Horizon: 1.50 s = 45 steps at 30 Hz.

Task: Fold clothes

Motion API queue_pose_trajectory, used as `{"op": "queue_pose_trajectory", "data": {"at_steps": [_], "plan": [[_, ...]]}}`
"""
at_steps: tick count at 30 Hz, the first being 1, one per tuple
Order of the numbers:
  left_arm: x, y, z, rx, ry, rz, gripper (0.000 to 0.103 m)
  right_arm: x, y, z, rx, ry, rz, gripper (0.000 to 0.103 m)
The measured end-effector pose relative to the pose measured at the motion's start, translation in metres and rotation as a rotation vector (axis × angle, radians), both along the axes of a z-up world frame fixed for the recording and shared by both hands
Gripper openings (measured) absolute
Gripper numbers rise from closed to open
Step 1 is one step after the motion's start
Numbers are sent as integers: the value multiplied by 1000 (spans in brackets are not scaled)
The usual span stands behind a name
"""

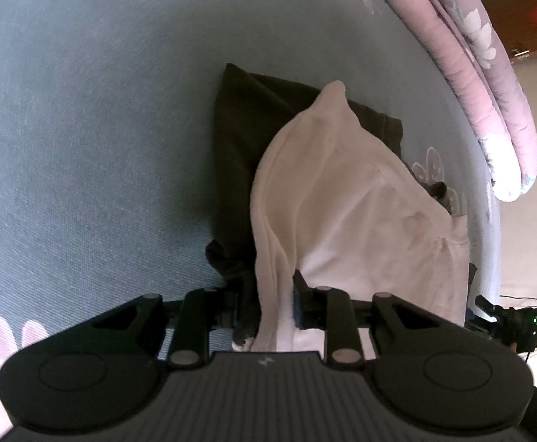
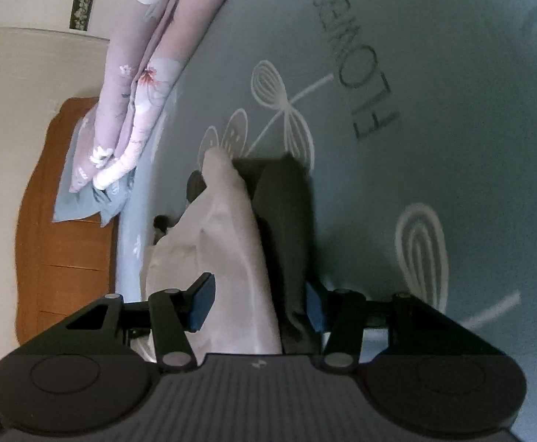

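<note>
Both feeds look dim and cool to me, with a bluish cast over the bedsheet [image 1: 102, 129]. The white garment [image 1: 342, 191] is the brightest patch, without glare. Soft shadow pools beside the dark garment [image 2: 286, 228]. Fisheye bending curves the folded quilt [image 2: 139, 73], corners vignette black, and fine detail stays grainy and soft

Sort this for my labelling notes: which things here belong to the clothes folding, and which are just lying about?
Belongs to the job:
white garment
dark garment
left gripper
right gripper

Just lying about:
pink floral quilt
blue bedsheet
wooden headboard
</note>
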<state>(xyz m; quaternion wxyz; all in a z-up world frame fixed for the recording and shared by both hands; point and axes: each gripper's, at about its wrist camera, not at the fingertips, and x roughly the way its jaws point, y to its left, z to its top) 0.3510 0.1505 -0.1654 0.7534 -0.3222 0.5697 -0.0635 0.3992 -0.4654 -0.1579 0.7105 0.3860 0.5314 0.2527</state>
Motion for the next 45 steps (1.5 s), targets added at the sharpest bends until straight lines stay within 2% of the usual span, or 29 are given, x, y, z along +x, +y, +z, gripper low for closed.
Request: {"op": "queue_pose_trajectory", "data": {"at_steps": [4, 8, 13, 18, 22, 25, 26, 28, 30, 32, 35, 37, 38, 40, 42, 45], "plan": [[1, -1, 4, 25, -12, -30, 28, 10, 11, -1, -7, -35, 10, 56], [-1, 0, 2, 17, -21, -23, 29, 8, 17, 2, -37, -42, 72, 56], [-4, 2, 1, 15, -39, -17, 29, 2, 14, -5, 7, -38, 30, 56], [-1, 0, -1, 14, -71, -1, 28, 19, 40, -3, -25, -65, 93, 56], [2, -1, -2, 9, -94, -3, 29, 18, 43, -1, -59, -76, 116, 56], [-2, 0, 2, 28, -94, -21, 31, 18, 46, 3, -121, -77, 129, 42], [-3, 0, 4, 39, -93, -29, 32, 18, 47, 4, -151, -80, 131, 29], [-5, 1, 7, 63, -93, -37, 38, 16, 45, 4, -168, -76, 119, 26], [-7, 0, 9, 85, -102, -37, 40, 14, 47, 6, -194, -90, 121, 26], [-8, -2, 6, 92, -121, -34, 37, 11, 54, 12, -253, -118, 136, 24], [-10, -8, 7, 113, -145, -24, 23, 7, 63, 19, -322, -127, 130, 21], [-12, -15, 11, 153, -148, -32, 22, 4, 69, 23, -372, -135, 126, 21], [-12, -19, 14, 178, -146, -43, 23, 3, 73, 25, -393, -134, 121, 22], [-11, -21, 17, 213, -128, -37, 36, 2, 77, 27, -417, -128, 106, 22], [-12, -19, 18, 215, -98, -21, 42, 2, 77, 25, -408, -122, 86, 22], [-18, -14, 24, 253, -102, -5, 52, 0, 79, 22, -391, -117, 59, 22]]}}
